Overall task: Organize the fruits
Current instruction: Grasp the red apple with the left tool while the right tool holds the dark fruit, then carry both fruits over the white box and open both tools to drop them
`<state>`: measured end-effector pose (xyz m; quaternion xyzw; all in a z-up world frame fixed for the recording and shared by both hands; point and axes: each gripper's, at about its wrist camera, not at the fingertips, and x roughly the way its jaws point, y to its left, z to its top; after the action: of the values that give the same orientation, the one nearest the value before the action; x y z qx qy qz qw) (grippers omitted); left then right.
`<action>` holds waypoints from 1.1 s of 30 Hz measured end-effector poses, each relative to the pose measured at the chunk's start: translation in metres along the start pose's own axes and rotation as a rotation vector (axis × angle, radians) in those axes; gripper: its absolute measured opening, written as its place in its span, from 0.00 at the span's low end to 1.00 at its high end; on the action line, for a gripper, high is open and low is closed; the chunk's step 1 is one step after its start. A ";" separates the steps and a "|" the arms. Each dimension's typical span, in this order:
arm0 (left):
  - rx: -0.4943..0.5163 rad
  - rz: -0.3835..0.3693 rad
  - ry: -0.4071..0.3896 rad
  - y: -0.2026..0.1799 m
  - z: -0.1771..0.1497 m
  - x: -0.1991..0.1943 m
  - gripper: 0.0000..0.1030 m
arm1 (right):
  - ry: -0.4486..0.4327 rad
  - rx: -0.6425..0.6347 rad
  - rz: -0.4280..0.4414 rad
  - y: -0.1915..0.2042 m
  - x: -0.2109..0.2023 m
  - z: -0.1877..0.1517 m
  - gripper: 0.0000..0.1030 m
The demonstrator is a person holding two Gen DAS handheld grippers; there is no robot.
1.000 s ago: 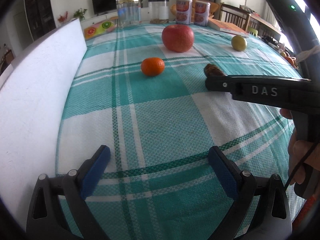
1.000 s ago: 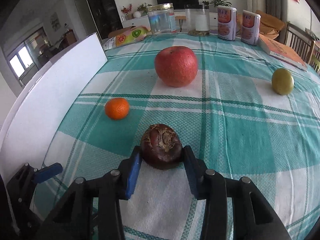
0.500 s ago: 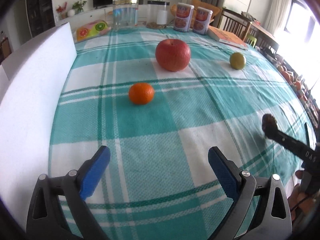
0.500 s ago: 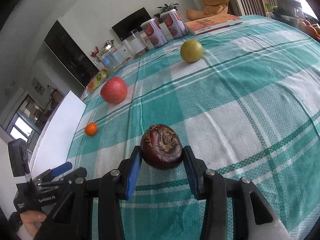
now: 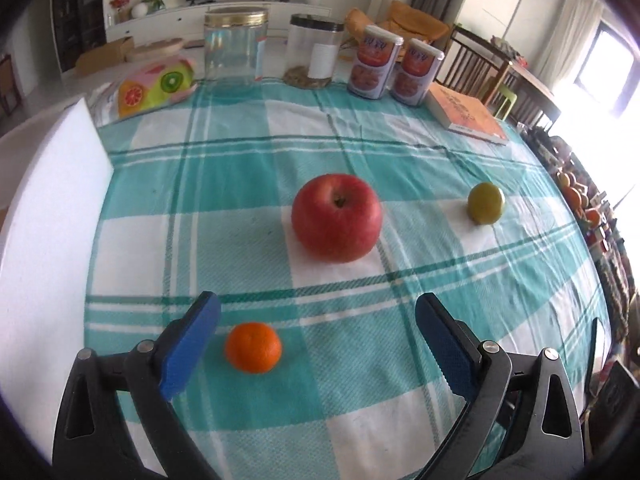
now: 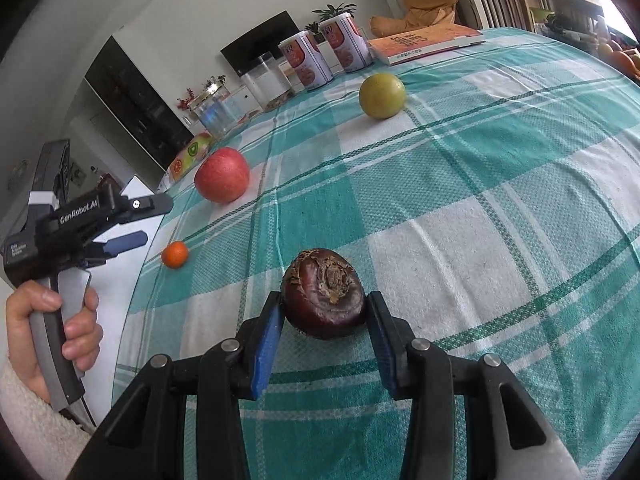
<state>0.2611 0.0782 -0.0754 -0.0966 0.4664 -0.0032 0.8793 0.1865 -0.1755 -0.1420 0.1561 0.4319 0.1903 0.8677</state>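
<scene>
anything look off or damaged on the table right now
Nothing stands out. The apple, orange and green fruit sit intact on the cloth, and the right gripper holds the brown fruit cleanly.

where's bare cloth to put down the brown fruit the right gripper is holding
Free: the wide stretch of tablecloth ahead of the right gripper, between the chestnut-brown fruit and the green fruit. Also free between the apple and green fruit. Crowded: the far edge, with jars, cans and book.
</scene>
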 end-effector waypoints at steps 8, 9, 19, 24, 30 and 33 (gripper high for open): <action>0.025 0.113 0.119 -0.015 0.040 0.069 0.95 | 0.003 0.007 0.013 -0.002 0.001 0.001 0.41; 0.029 0.122 0.124 -0.015 0.040 0.075 0.95 | 0.003 0.008 0.015 -0.003 0.001 0.001 0.41; -0.003 0.074 0.003 -0.014 0.033 0.039 0.67 | 0.003 0.007 0.018 -0.003 0.002 0.002 0.41; -0.002 -0.024 -0.045 -0.027 0.000 -0.018 0.68 | -0.004 -0.007 0.009 0.001 -0.001 0.001 0.41; 0.049 -0.068 -0.064 -0.037 -0.053 -0.075 0.68 | -0.086 -0.058 -0.009 0.013 -0.023 -0.002 0.30; 0.104 -0.035 -0.082 -0.041 -0.075 -0.093 0.68 | -0.128 -0.106 -0.036 0.024 -0.033 -0.005 0.29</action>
<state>0.1502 0.0341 -0.0327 -0.0588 0.4273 -0.0388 0.9013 0.1596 -0.1699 -0.1114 0.1144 0.3676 0.1870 0.9038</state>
